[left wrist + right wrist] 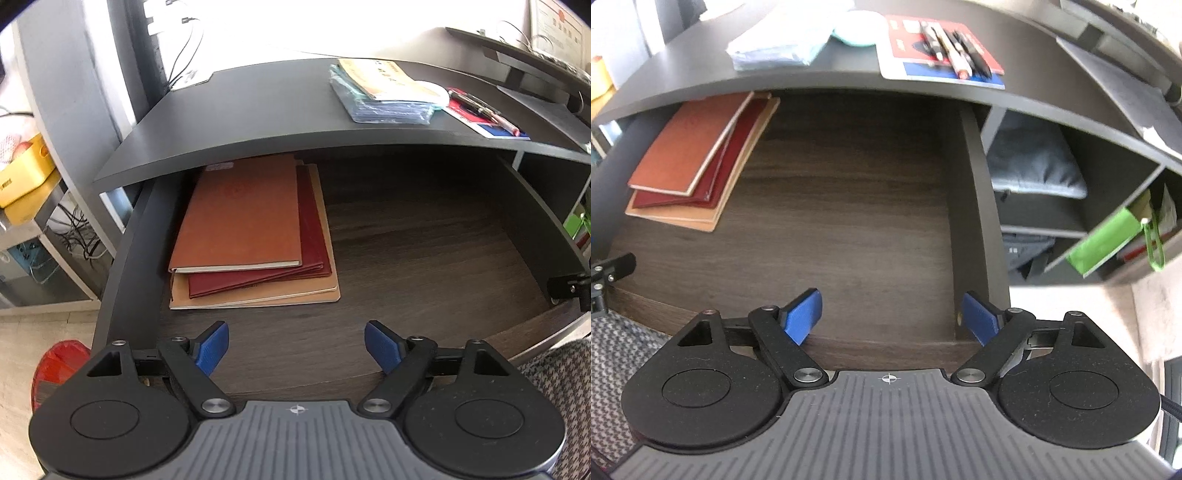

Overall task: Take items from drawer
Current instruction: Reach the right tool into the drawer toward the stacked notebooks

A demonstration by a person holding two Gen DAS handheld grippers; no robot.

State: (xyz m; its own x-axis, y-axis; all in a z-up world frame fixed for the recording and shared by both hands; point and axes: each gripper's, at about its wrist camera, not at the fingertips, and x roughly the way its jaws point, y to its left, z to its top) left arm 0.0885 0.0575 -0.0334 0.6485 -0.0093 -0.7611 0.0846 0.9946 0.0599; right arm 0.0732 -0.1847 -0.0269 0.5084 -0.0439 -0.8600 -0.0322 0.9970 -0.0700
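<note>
The dark wood drawer (424,240) stands pulled out under the desk top. At its left side lies a stack of three notebooks: an orange-brown one (243,214) on top, a dark red one (314,254) under it, a tan one (258,295) at the bottom. The stack also shows in the right wrist view (690,162). My left gripper (295,347) is open and empty above the drawer's front, just short of the stack. My right gripper (892,315) is open and empty above the drawer's front right corner (960,343).
On the desk top (240,110) lie a booklet on blue plastic sleeves (384,92), a white disc (860,27) and pens on a red-blue card (945,48). Open shelves with a green bag (1108,240) stand to the right. A yellow bin (26,177) is at left.
</note>
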